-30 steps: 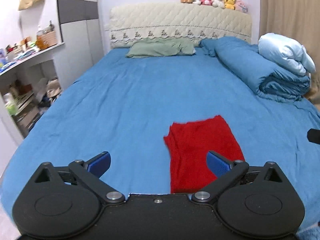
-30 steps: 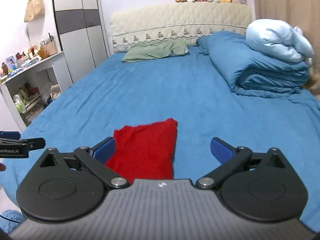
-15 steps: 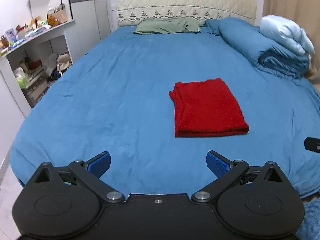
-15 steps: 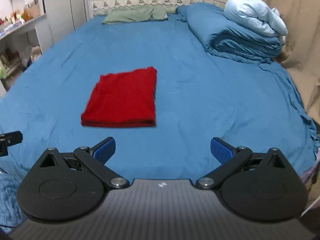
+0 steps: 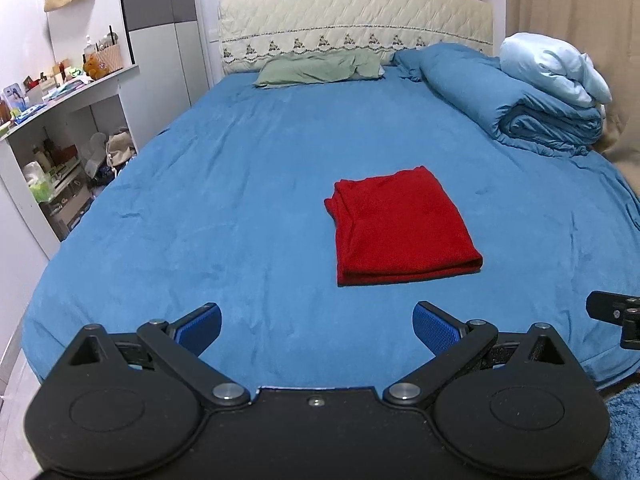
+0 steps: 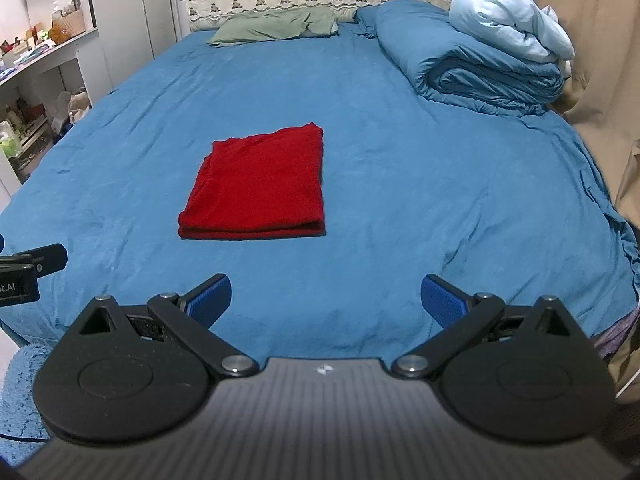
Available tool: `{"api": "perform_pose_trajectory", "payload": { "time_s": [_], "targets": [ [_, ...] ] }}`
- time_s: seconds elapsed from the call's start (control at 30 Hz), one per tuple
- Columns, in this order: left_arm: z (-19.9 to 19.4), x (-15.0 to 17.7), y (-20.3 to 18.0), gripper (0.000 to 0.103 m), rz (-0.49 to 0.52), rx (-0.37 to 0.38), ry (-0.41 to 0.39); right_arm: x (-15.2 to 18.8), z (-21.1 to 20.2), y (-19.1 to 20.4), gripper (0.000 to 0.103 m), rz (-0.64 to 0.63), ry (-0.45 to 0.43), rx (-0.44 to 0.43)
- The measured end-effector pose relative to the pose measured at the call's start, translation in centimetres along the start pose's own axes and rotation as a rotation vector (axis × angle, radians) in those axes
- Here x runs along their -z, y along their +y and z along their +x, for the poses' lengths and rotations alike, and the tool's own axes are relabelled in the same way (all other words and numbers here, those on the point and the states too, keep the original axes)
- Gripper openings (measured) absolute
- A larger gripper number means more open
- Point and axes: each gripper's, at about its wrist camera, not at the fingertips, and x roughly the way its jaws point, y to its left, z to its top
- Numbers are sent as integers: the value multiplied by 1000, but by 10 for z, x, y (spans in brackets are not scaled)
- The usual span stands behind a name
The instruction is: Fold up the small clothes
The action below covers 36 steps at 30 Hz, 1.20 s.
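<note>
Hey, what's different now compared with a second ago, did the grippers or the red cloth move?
Both the left gripper and the right gripper have pulled back from the folded red cloth, which was right at their tips a second ago. Nothing was grasped or released. Unchanged: jaws open and empty, cloth folded flat on the blue bedsheet.

**Handheld gripper pair: visible hardware**

Left gripper point(image 5: 317, 326): matte black body with a flat, smooth top plate carrying one small centre screw. Two round black discs flank it, each with a recessed circle. Angled black linkage arms with triangular cut-outs pivot on silver rivets. Fingertips point(image 5: 435, 327) wear blue, finely textured pads.

Right gripper point(image 6: 326, 300): same black discs, linkage arms and silver rivets, same blue pads point(image 6: 442, 305). Its top plate is grey and ribbed, with a small white logo at the front edge.

The left unit's side, seen from the right wrist, shows white lettering ending "ot.AI".
</note>
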Motion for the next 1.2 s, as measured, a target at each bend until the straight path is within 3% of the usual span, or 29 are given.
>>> {"api": "perform_pose_trajectory", "payload": {
  "time_s": [1.2],
  "targets": [
    [-20,0,-2,103,4,0,-52,2,-8,5,103,5,-17,2]
  ]
}}
